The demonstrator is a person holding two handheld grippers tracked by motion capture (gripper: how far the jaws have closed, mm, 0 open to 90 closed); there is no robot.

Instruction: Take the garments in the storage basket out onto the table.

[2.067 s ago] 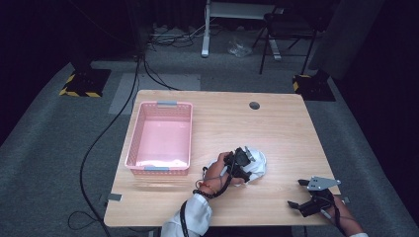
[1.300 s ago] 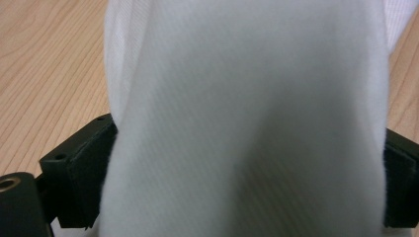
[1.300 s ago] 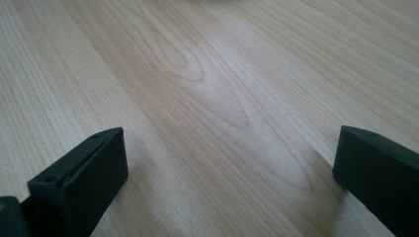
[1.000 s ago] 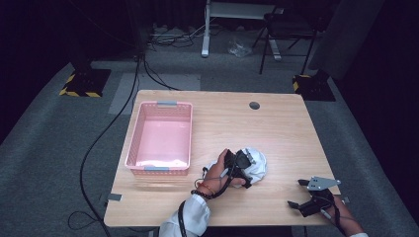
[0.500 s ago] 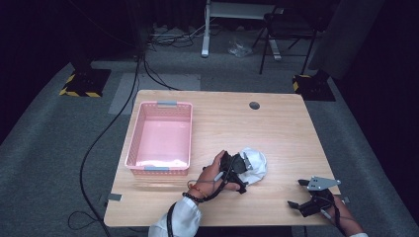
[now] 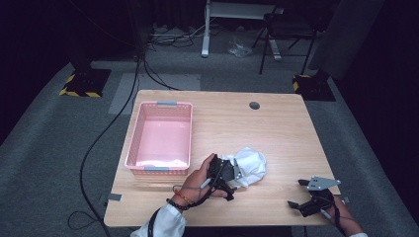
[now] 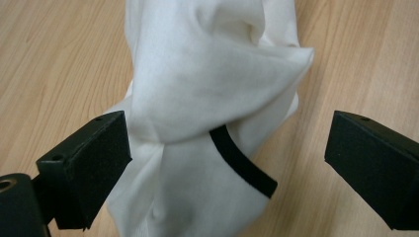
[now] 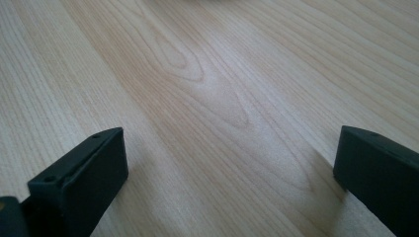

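Observation:
A crumpled white cloth (image 6: 250,164) with a black strap lies on the wooden table (image 6: 276,128), right of centre near the front. My left gripper (image 6: 232,174) stands open at the cloth's left edge. In the left gripper view the white cloth (image 7: 207,113) bulges between the spread jaws, and its black strap (image 7: 243,164) shows low in the folds. My right gripper (image 6: 299,203) rests open near the table's front right corner, with bare wood between its jaws in the right gripper view.
A pink plastic basket (image 6: 159,170) stands on the left half of the table, just left of my left hand. A round cable hole (image 6: 254,105) sits near the far edge. Cables and a chair stand on the floor beyond the table.
My left hand has shifted slightly at the cloth's left edge, turning a little. The right gripper has stayed in place.

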